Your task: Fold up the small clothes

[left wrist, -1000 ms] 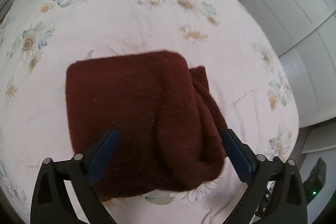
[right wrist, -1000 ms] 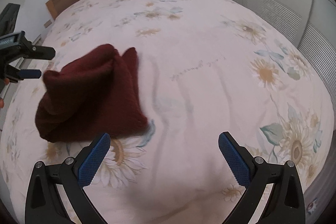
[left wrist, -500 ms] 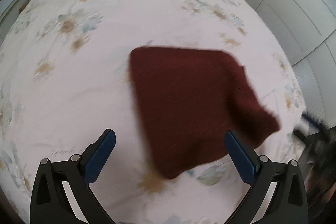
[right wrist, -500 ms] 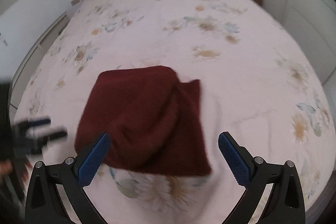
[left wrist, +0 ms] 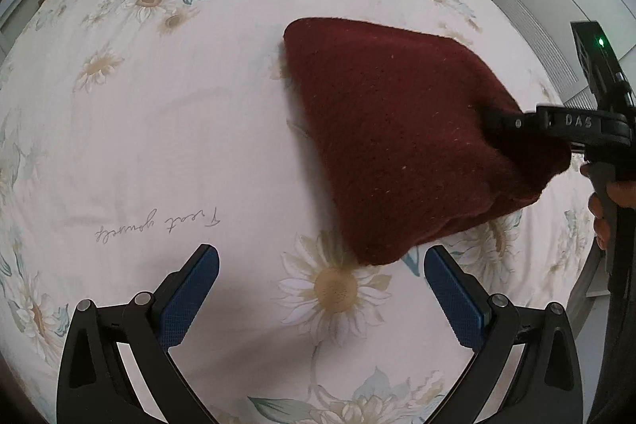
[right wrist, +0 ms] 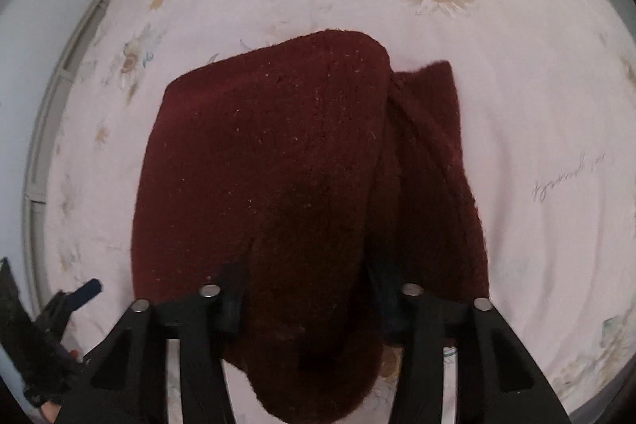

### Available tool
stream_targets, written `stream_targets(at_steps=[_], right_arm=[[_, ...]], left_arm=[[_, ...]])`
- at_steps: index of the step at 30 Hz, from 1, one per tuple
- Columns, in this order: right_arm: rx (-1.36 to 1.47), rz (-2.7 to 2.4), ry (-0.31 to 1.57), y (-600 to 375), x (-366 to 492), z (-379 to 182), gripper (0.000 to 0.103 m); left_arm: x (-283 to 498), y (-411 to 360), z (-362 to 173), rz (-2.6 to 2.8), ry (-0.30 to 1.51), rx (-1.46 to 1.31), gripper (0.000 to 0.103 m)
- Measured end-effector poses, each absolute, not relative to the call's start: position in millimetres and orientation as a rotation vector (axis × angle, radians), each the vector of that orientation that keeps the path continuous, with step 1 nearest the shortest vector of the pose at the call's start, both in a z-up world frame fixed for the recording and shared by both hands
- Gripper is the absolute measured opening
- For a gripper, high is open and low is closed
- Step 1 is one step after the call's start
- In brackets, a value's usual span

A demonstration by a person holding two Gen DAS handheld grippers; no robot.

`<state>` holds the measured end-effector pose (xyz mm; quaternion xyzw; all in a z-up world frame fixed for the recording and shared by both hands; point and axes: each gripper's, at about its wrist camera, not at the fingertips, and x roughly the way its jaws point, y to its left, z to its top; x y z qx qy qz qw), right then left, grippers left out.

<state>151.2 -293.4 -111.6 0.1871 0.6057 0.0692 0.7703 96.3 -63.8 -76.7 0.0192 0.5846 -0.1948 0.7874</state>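
Right wrist view: the right gripper [right wrist: 308,308] is seen with its jaws just closed in on the near edge of the folded maroon knit garment [right wrist: 278,161], which is pinched between the 2 pads. The garment lies on the floral bedspread [right wrist: 516,86]. In the left wrist view, the left gripper [left wrist: 320,289] is held wide apart over bare bedspread, beside the garment's corner, nothing between its fingers.

The folded dark-red knitted garment [left wrist: 405,146] lies on the flower-printed bed [left wrist: 159,130]; the left tongs [left wrist: 322,289] hang before the garment; the right tongs [right wrist: 306,301] sit at its near edge.
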Motion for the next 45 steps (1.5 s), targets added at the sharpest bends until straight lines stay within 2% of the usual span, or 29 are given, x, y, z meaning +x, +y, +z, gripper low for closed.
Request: stream_targets(at_steps=[3, 5, 11, 16, 19, 21, 23, 31, 33, 39, 45], right_arm=[[0.418, 0.155, 1.267, -305.3, 146.3, -100.8, 0.024], [0.385, 0.15, 1.23, -311.2, 142.3, -88.0, 0.022], [0.334, 0.102, 1.161, -337.8, 125.3, -60.6, 0.021], [0.308, 0.08, 1.229, -344.5, 114.1, -93.1, 0.023], [0.33, 0.069, 1.26, -345.3, 109.3, -115.3, 0.04], [0.338, 0.048, 1.254, -348.6, 107.4, -117.3, 0.059], [0.34, 0.033, 1.247, -352.9, 106.9, -112.9, 0.073], [0.3, 0.047, 1.145, -359.5, 111.8, -68.4, 0.088], [0.278, 0.057, 1.125, -355.7, 117.0, -60.6, 0.103], [0.207, 0.086, 1.143, -339.0, 135.9, -69.1, 0.103], [0.188, 0.036, 1.243, -337.1, 148.4, -112.9, 0.103]], left_arm=[[98.2, -61.8, -80.5, -0.416, 1.268, 0.025, 0.102], [99.3, -61.4, -81.2, -0.415, 1.27, 0.024, 0.102], [100.6, -63.5, -77.4, -0.418, 1.258, 0.033, 0.102], [99.1, -70.3, -78.7, -0.433, 1.263, 0.034, 0.102], [98.8, -74.8, -82.5, -0.439, 1.272, 0.033, 0.102], [98.2, -76.6, -84.2, -0.442, 1.279, 0.029, 0.102], [98.1, -77.2, -83.7, -0.442, 1.277, 0.029, 0.102], [122.6, -80.6, -63.8, -0.418, 1.23, -0.004, 0.102], [136.0, -87.4, -57.3, -0.414, 1.221, -0.004, 0.102], [172.7, -120.3, -49.9, -0.42, 1.213, -0.003, 0.102], [193.1, -150.0, -80.1, -0.42, 1.295, -0.009, 0.102]])
